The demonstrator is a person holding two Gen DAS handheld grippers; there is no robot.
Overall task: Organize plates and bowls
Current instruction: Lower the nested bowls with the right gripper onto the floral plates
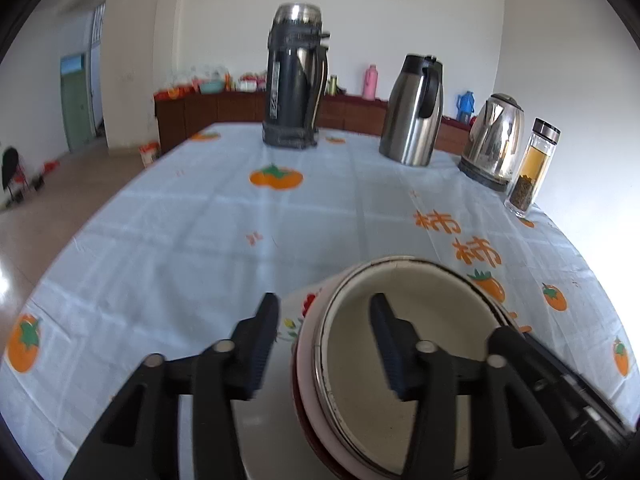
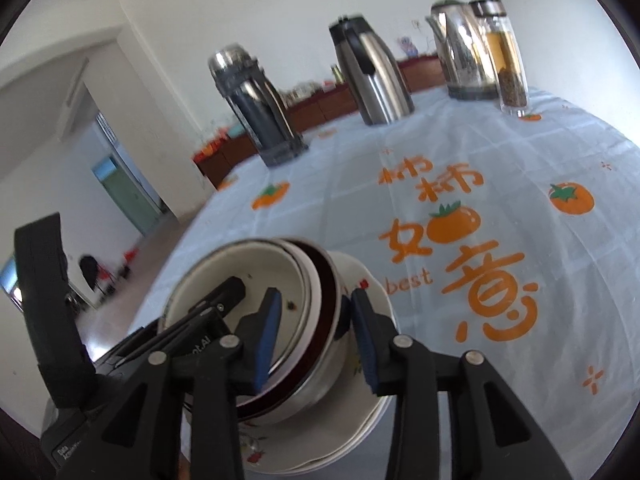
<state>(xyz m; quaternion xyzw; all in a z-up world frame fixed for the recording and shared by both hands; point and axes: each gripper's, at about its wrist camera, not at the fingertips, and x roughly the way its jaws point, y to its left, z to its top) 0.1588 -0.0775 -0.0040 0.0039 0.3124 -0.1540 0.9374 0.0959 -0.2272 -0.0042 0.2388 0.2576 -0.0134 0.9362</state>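
nested stack of round bowls — a cream metal-rimmed one innermost, pink and dark red ones around it — tilted on a white flower-printed plate on the pale blue tablecloth printed with orange persimmons. the stack's open mouth faces up and leans toward the left wrist camera; being round, it has no clear long axis.

left gripper: jaws partly open and straddling the near-left rim of the stack, one blue-padded finger inside the cream bowl, the other outside over the plate; the pads do not press the rim.

right gripper: jaws partly open and straddling the opposite rim, left finger inside the bowls, right finger outside; a gap shows at each pad.

legible writing: "best" in orange on the cloth, beside large orange chinese characters. other lettering on the gripper body is too partial to read.
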